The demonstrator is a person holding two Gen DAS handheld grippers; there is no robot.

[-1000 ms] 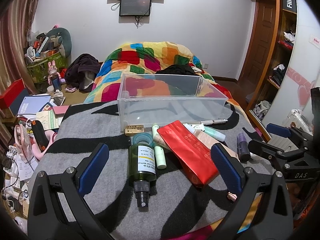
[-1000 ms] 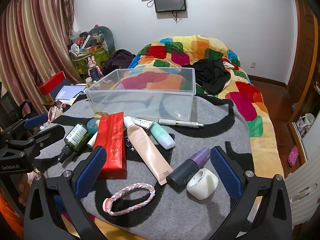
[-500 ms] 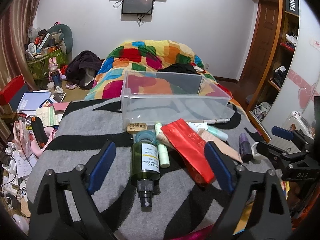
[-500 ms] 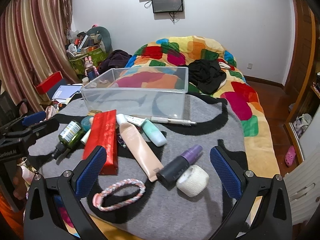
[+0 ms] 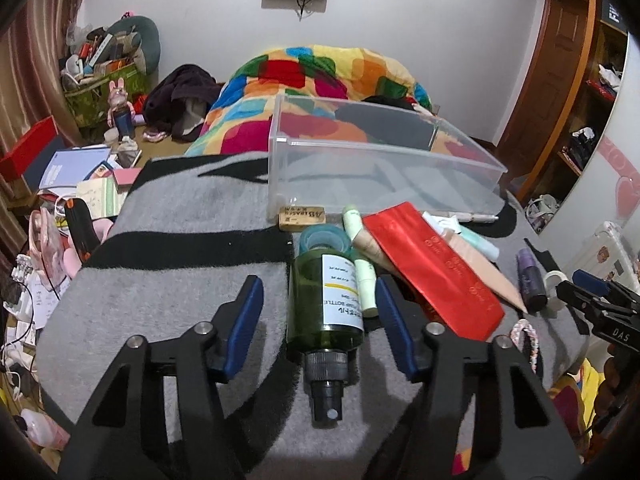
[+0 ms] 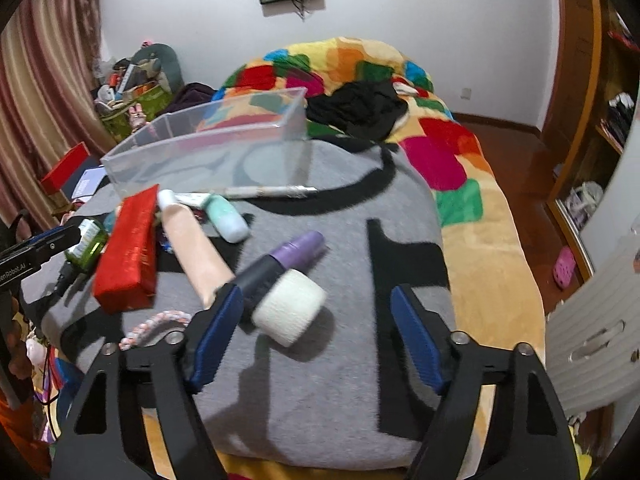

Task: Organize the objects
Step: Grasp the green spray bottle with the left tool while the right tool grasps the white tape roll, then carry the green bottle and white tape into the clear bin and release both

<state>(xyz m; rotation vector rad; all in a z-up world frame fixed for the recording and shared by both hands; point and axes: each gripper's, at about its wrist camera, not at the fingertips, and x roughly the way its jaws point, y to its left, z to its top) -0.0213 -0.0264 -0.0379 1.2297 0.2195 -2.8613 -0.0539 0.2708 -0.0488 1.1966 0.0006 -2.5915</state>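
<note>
Both jaws released: left gripper (image 5: 319, 308) straddles green bottle (image 5: 325, 304); right gripper (image 6: 318, 334) straddles white roll (image 6: 289, 307).

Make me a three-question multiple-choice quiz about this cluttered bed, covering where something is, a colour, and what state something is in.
1. Where does the green spray bottle lie?
A. Inside the clear bin
B. Between the left claw's fingers
C. On the floor

2. What colour is the flat foil pouch?
A. Red
B. Blue
C. White

3. The clear bin is:
A. Packed full
B. Upside down
C. Empty

Answers: 1 B, the blue pads flank it without touching. 2 A, shiny red foil. 3 C, only blanket shows through its walls.
</note>
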